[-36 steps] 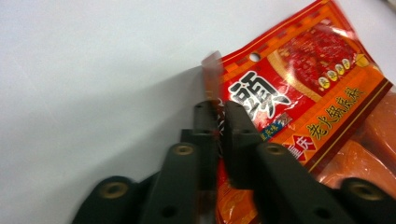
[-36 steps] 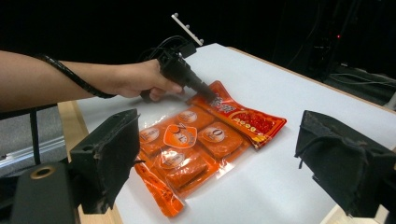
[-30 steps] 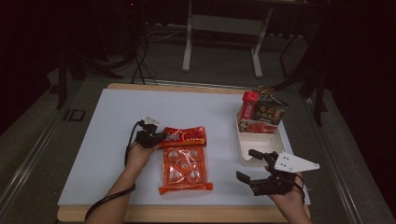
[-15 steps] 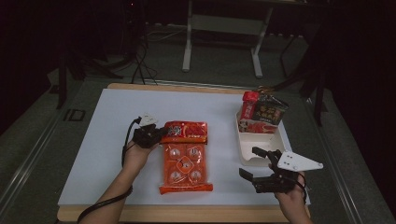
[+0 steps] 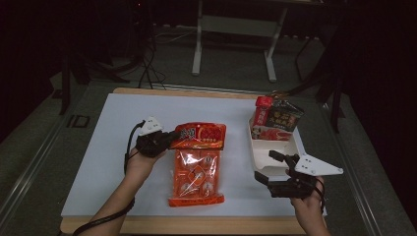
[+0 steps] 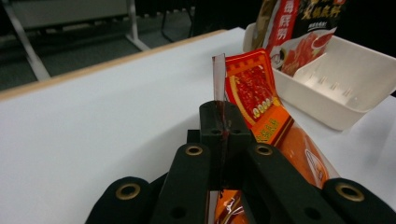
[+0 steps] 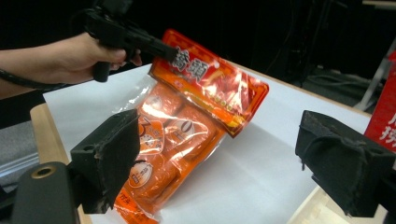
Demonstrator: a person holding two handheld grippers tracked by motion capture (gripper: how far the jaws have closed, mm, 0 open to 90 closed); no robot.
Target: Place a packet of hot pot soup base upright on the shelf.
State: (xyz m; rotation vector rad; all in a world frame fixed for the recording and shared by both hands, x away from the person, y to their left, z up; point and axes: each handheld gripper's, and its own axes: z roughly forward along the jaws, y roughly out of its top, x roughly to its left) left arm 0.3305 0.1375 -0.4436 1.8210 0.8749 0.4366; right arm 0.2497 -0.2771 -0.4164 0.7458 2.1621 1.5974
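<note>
The left tool (image 5: 167,141) is clamped on the orange snack bag (image 5: 196,169)'s far-left corner; the bag runs near-to-far, left of the right tool (image 5: 269,167), whose jaws stand apart.

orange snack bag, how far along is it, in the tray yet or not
Not yet. Done: the left gripper is shut on the top edge of the orange bag, lifting that end while the bottom rests on the table. In hand: the right gripper waits open beside the white tray, holding nothing. Left, probably: moving the bag to the tray, whose far end holds upright packets.
</note>
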